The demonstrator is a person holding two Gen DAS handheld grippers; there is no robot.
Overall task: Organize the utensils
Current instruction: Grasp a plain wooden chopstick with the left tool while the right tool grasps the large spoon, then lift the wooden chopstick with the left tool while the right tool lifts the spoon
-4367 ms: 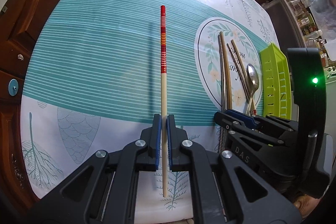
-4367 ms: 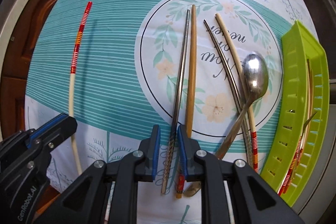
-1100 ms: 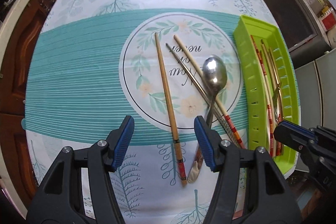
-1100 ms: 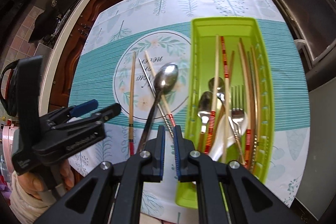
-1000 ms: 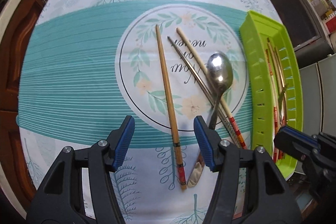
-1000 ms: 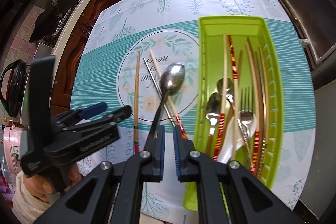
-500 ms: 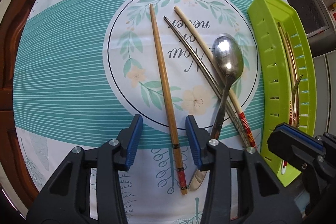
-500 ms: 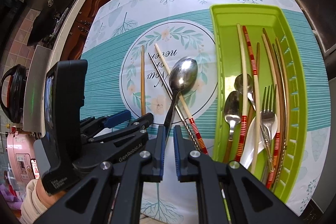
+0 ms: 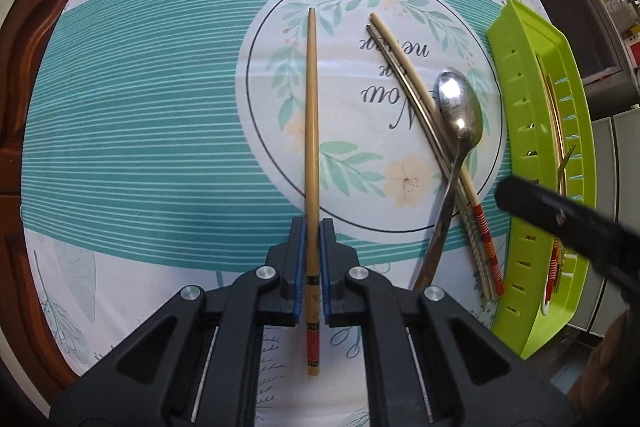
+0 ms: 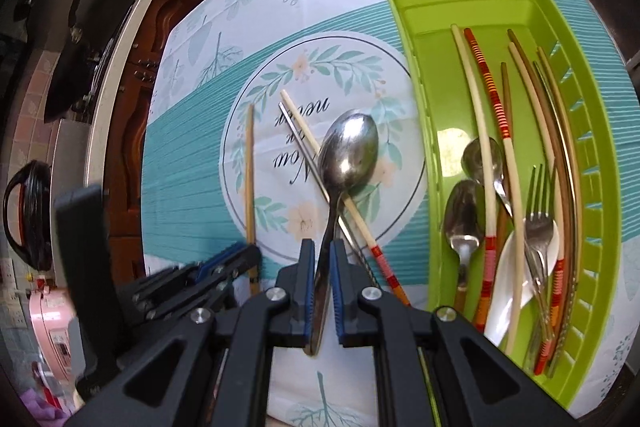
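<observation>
In the left wrist view my left gripper [image 9: 312, 241] points straight down at the tablecloth. Its jaws are closing, and the blue pads press on the handle end of a wooden chopstick [image 9: 312, 107] lying on the round floral print. To its right lie a metal spoon [image 9: 460, 107], a pale chopstick with a red striped end [image 9: 486, 247] and a metal chopstick. My right gripper [image 10: 322, 247] hovers with its jaws nearly together. The spoon [image 10: 350, 151] handle shows through the narrow slit, apparently not gripped. A green tray [image 10: 424, 39] holds several utensils.
The green tray [image 9: 520, 75] stands along the cloth's right edge. My right gripper [image 9: 504, 193] crosses in front of it, blurred. My left gripper [image 10: 240, 255] sits close to the left of the right one. Dark wooden cabinets border the table's far and left sides.
My left gripper's jaws closed from wide open onto the wooden chopstick as it sank. My right gripper came down and left from over the tray until it lined up with the spoon's handle.
</observation>
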